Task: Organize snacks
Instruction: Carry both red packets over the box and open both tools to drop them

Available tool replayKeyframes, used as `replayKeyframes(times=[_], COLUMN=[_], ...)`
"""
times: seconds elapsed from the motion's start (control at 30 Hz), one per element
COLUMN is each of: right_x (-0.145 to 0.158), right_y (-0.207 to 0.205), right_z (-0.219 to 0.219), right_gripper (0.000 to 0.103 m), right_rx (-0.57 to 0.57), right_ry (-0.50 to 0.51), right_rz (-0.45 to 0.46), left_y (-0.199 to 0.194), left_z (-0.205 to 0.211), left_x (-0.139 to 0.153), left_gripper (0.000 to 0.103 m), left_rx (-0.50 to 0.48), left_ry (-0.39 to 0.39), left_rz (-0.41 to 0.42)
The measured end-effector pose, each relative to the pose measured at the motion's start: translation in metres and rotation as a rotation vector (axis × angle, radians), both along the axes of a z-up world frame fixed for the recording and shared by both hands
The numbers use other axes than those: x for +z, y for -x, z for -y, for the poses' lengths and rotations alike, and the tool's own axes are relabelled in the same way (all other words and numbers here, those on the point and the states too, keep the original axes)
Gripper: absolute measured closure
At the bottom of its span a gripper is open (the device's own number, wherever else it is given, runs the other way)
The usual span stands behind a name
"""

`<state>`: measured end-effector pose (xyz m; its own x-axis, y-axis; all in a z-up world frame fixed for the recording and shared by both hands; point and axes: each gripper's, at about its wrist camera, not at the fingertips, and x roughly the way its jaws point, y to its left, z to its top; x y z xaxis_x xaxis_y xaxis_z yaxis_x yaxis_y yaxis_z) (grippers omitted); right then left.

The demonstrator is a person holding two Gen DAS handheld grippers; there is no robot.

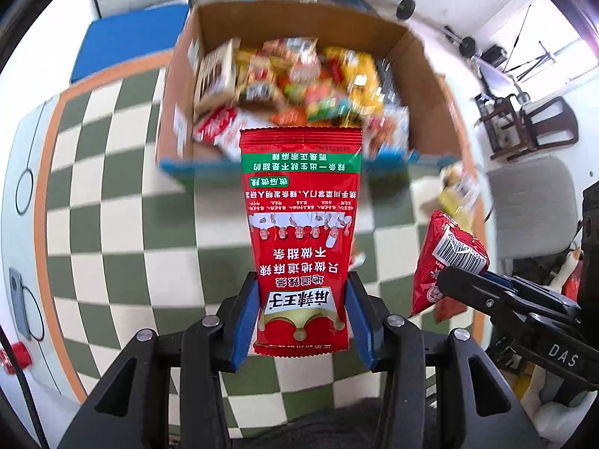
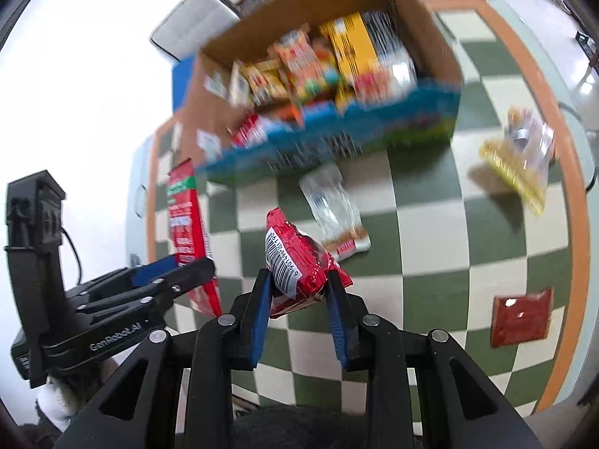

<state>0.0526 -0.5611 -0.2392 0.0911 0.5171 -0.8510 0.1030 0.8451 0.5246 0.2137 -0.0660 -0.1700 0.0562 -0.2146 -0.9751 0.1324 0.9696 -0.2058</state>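
Above the green-and-cream checkered counter [image 1: 123, 224], both tools hang with a snack packet clamped in each. The left hand-held gripper [image 1: 303, 321] is closed on a tall red spicy-strip pouch [image 1: 301, 232], its blue pads [image 1: 245, 321] pressing the pouch's two side edges near the lower end, so that the pouch stands out along the fingers with its print upside down in the left wrist view. The right hand-held gripper [image 2: 299, 299] is closed on a smaller, crumpled red packet with a barcode label [image 2: 295, 265], held between its blue pads [image 2: 262, 314]. The two tools are near each other, each showing at the edge of the other's view: the right one [image 1: 455, 280] with its red packet [image 1: 445, 258] at the right side, the left one [image 2: 187, 267] with its pouch [image 2: 185, 220] at the left. Beyond them on the counter stands an open cardboard box [image 1: 419, 86], blue along its near side, packed with mixed snack packets in yellow, orange and red, blurred. Loose on the counter lie a clear wrapper with a red end [image 2: 335, 211] just in front of the box, a yellow-and-clear bag [image 2: 522, 157] to the right, and a flat dark-red sachet [image 2: 522, 316] nearer the counter's orange border [image 2: 569, 224].
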Motion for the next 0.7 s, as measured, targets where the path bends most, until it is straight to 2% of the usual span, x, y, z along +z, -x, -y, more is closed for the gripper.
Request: replayKeyframes(times=[0.17, 0.3, 0.53, 0.63, 0.7], right_x=[0.034, 0.044, 0.024, 0.008, -0.004], right_y=[-0.035, -0.076, -0.128, -0.139, -0.147], right_z=[0.006, 0.005, 0.0, 0.0, -0.002], right_gripper=[0.072, 0.072, 0.072, 0.072, 0.069], right_rx=[-0.026, -0.045, -0.066, -0.083, -0.078], right_ry=[-0.025, -0.021, -0.002, 0.011, 0.025], right_rz=[0.075, 0.115, 0.082, 0.058, 0.039], left_y=[-0.046, -0.087, -0.135, -0.145, -0.149], left_z=[0.004, 0.0, -0.01, -0.012, -0.016], left_x=[0.02, 0.018, -0.018, -0.039, -0.053], left_gripper=[0.061, 0.061, 0.061, 0.058, 0.058], left_rx=[0.0, 0.009, 0.011, -0.005, 0.025], left_ry=[-0.024, -0.068, -0.129, -0.163, -0.184], left_rz=[0.053, 0.064, -0.029, -0.098, -0.144])
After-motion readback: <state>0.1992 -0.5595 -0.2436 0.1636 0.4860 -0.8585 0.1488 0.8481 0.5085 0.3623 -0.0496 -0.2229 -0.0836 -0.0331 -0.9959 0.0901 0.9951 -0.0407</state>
